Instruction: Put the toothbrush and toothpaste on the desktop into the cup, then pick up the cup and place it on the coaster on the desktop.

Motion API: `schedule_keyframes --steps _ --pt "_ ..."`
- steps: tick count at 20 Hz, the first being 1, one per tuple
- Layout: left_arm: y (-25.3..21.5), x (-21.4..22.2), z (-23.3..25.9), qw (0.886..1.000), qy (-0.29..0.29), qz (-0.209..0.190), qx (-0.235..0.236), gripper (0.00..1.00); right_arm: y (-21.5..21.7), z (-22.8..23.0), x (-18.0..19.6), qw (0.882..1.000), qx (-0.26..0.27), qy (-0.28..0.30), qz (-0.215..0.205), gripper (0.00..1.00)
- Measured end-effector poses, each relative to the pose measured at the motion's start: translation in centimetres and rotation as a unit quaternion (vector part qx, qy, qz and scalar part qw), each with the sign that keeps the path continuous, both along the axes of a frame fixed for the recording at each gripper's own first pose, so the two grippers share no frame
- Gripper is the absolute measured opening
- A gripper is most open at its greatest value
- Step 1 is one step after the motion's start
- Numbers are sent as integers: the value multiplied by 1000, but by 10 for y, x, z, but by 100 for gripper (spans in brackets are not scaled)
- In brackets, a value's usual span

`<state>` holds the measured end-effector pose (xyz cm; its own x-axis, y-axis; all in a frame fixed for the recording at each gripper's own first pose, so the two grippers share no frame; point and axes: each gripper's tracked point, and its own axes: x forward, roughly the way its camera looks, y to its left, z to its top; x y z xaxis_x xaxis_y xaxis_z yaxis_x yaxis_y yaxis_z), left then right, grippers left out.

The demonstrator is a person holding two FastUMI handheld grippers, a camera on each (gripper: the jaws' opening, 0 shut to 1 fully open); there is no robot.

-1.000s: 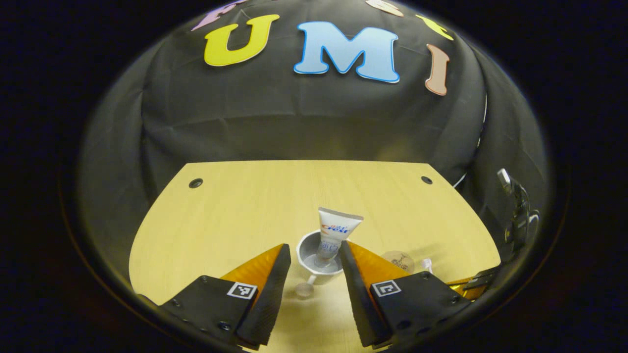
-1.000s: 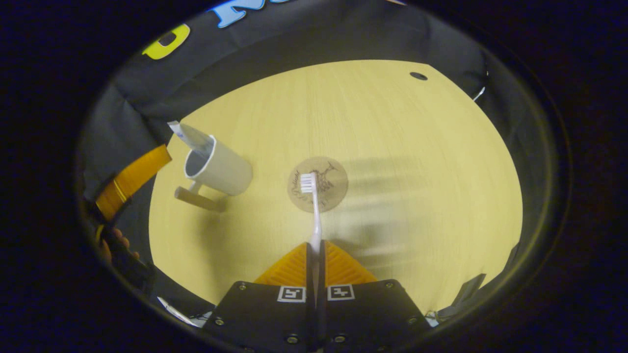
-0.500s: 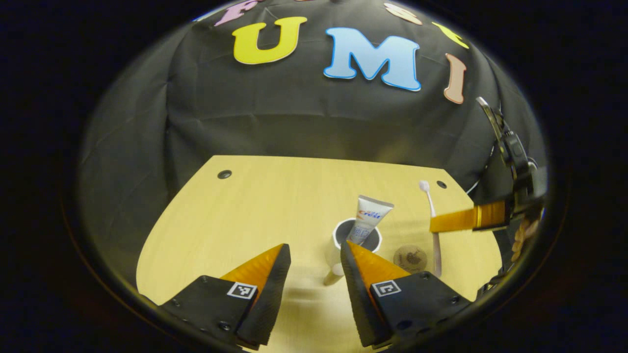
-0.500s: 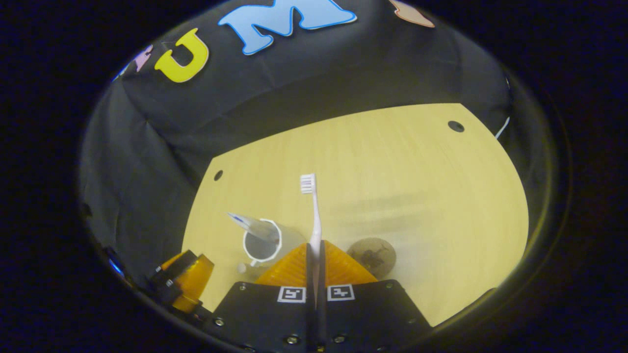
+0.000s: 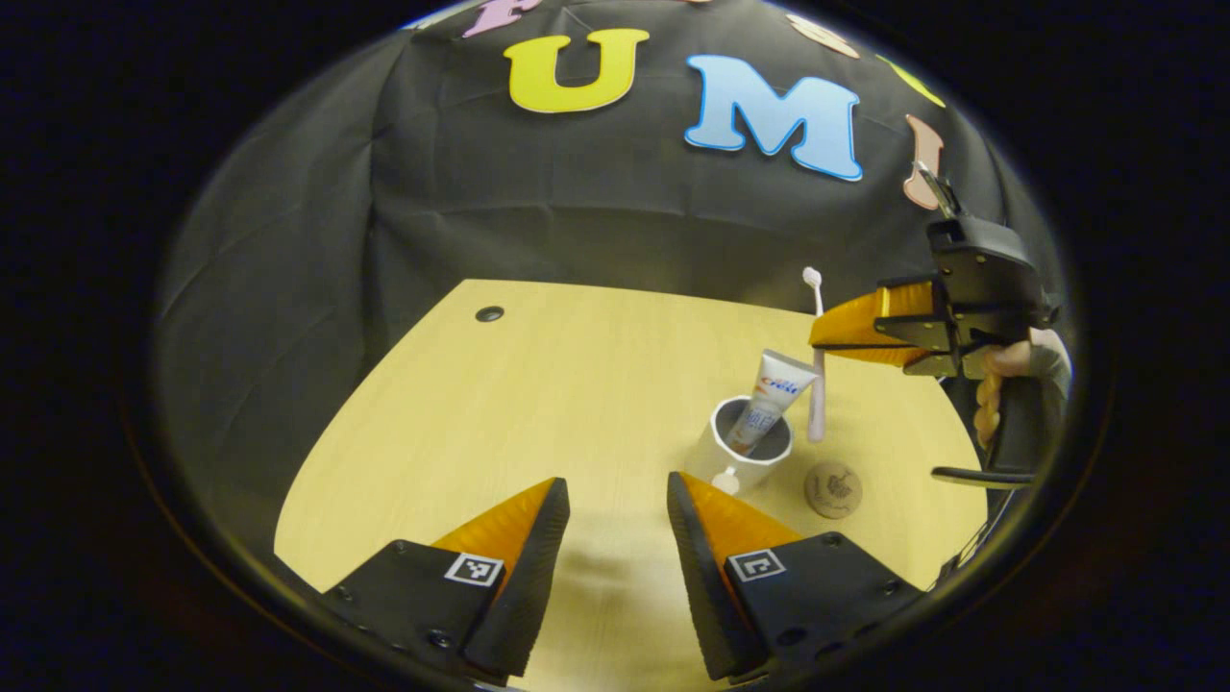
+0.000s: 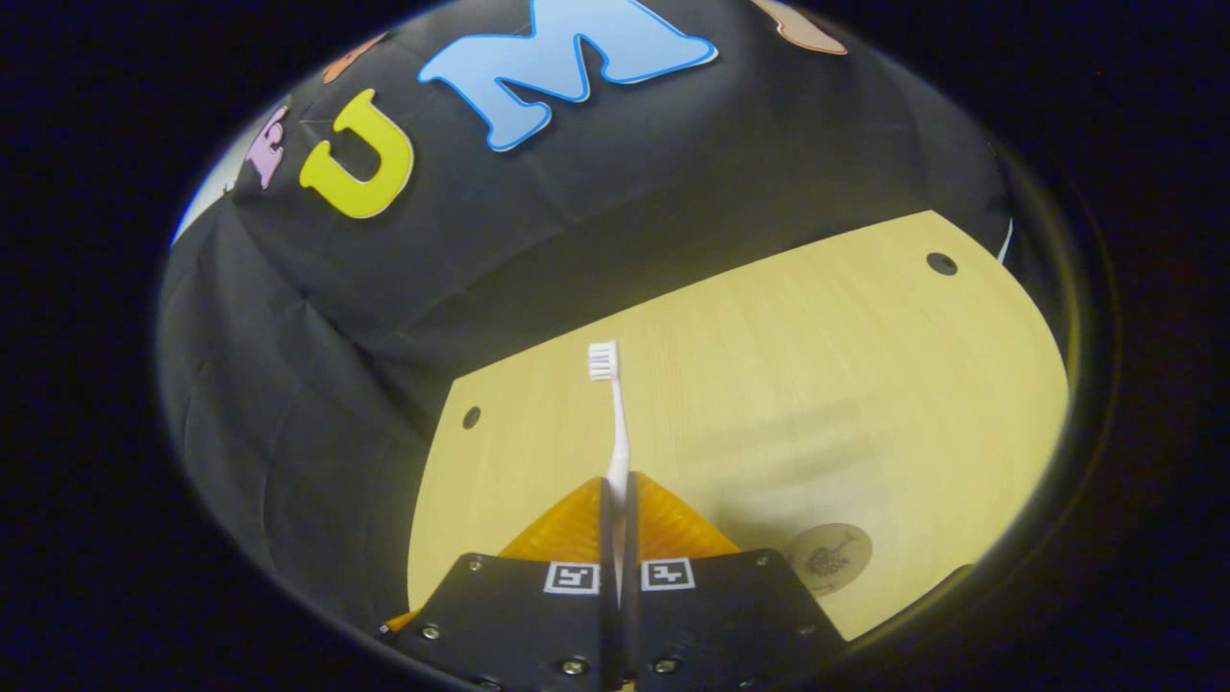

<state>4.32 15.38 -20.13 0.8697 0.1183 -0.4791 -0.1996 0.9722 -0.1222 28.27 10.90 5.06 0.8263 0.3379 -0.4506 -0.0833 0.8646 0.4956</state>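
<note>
In the left gripper view a white cup [image 5: 740, 455] stands on the wooden desktop [image 5: 538, 384] with the toothpaste tube [image 5: 769, 399] leaning inside it. The round coaster [image 5: 832, 488] lies just right of the cup. My right gripper [image 5: 817, 336] is above the cup's right rim, shut on the white toothbrush [image 5: 816, 360], which stands upright, bristles up, its lower end just above the rim. My left gripper [image 5: 615, 538] is open with nothing between its fingers, short of the cup. In the right gripper view the toothbrush [image 6: 615, 423] rises from my shut right gripper [image 6: 616, 490]; the coaster [image 6: 827, 557] lies lower right.
Two dark cable holes [image 5: 489, 313] [image 6: 941, 262] sit near the desktop's far corners. A hand [image 5: 1009, 360] holds the right gripper's handle at the right edge. The black cloth wall closes off the back of the desktop.
The right gripper has risen and moved left with the toothbrush, from over the coaster to above the cup. The left gripper has drawn back and leftward, staying open.
</note>
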Motion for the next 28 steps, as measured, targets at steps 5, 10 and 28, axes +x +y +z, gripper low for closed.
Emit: schedule_keyframes --steps 5,10,28 --pt "5 -11 -7 1000 9 7 -5 71 11 -8 12 999 -13 -50 -1 2" --pt "-2 -10 -14 1000 14 -5 -8 71 23 -25 4 994 -32 -101 17 2" --pt "-68 50 -21 990 22 -138 -5 71 11 -69 -62 987 -94 -114 62 10"
